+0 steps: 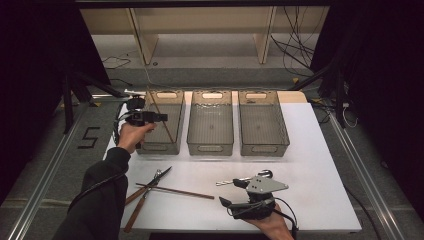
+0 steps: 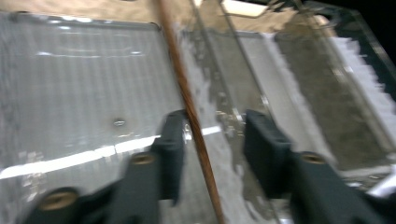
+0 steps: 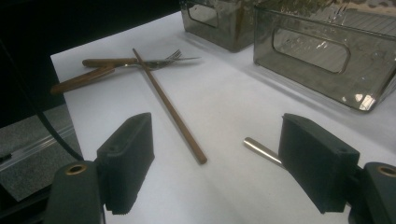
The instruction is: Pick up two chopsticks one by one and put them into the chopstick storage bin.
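Standing open over the left bin (image 1: 160,120), the left fingers (image 2: 170,149) have a chopstick (image 2: 187,93) running lengthwise between them, loose.

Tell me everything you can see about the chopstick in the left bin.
The chopstick is a thin, straight, reddish-brown stick that looks wooden. It stands tilted in the leftmost smoky clear bin, its lower end near the bin's front. In the left gripper view it runs between the open jaws of the left gripper, close against one pad; blur hides whether they touch. A matching chopstick lies on the table.
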A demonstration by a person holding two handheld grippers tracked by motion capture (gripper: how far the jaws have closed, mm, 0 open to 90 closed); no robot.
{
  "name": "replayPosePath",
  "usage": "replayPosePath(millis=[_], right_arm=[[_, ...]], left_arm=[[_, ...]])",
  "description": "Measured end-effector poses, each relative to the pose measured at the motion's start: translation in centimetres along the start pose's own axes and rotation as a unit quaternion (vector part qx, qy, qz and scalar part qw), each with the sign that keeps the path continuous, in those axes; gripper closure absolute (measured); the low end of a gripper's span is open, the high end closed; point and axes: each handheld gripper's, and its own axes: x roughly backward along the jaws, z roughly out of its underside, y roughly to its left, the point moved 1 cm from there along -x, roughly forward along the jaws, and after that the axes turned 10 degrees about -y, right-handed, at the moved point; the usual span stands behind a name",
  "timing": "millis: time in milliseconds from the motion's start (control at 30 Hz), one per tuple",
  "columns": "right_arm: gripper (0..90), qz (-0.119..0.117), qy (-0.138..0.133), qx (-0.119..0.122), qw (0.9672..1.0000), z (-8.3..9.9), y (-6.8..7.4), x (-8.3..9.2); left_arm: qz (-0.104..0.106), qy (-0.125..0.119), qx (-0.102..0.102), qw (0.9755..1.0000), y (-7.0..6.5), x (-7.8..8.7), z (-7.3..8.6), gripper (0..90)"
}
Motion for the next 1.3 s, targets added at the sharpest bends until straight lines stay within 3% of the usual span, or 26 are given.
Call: replayPosePath(millis=[133, 333, 567, 733, 1100, 1300], right_arm=[[27.1, -0.001, -0.001, 0.0, 1.0, 0.0, 0.0, 0.0], [27.1, -0.002, -0.002, 0.001, 1.0, 0.0, 0.1, 0.0], [27.1, -0.002, -0.001, -0.001, 1.0, -0.1, 0.1, -0.1], [27.1, -0.006, 0.002, 0.005, 1.0, -0.2, 0.2, -0.4], [27.4, -0.029, 0.025, 0.022, 0.999, -1.0, 0.8, -2.6], [29.1, -0.049, 0.049, 0.032, 0.9971, -1.4, 1.1, -4.8]], left_arm=[[-0.041, 0.006, -0.024, 0.9989, -0.3, 0.0, -0.2, 37.1], [-0.041, 0.001, -0.025, 0.9989, -0.6, 0.2, -0.3, 28.2], [-0.011, -0.016, -0.013, 0.9997, -1.0, 1.7, 0.0, 23.5], [0.022, -0.033, -0.021, 0.999, -2.1, 3.6, 0.8, 21.9], [0.085, -0.084, -0.027, 0.9925, -3.9, 7.7, 4.8, 21.6], [0.101, -0.1, -0.043, 0.9889, -4.7, 8.9, 6.9, 21.3]])
